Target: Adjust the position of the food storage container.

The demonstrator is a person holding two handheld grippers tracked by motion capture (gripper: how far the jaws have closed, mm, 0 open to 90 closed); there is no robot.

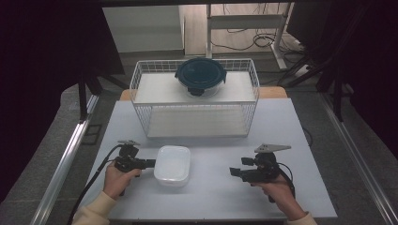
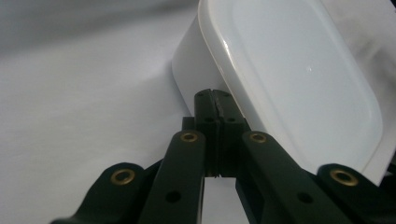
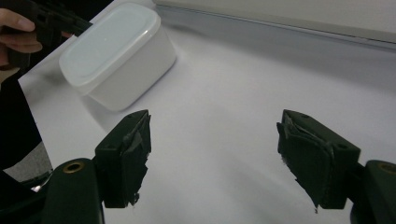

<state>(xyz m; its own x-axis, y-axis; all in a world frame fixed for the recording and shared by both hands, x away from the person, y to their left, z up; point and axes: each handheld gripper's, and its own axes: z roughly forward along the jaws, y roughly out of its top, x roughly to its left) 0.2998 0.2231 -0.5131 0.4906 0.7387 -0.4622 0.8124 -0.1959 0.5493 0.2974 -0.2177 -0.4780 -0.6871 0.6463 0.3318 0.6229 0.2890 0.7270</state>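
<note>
A white lidded rectangular container (image 1: 172, 165) (image 3: 116, 51) sits on the white table near the front, left of centre. My left gripper (image 1: 151, 163) (image 2: 215, 100) is shut, and its closed tips rest against the container's (image 2: 289, 79) left side just under the lid's rim, with nothing between the jaws. A hand holds that gripper at the top left of the right gripper view. My right gripper (image 1: 234, 172) (image 3: 215, 158) stands open to the container's right, a hand's breadth away, pointing toward it over bare table, with nothing between its worn black pads.
A white wire basket shelf (image 1: 141, 101) stands at the back of the table (image 1: 211, 197). A round container with a dark blue lid (image 1: 201, 75) rests on its upper level. Black curtains flank both sides, and metal rails run along the table's left and right.
</note>
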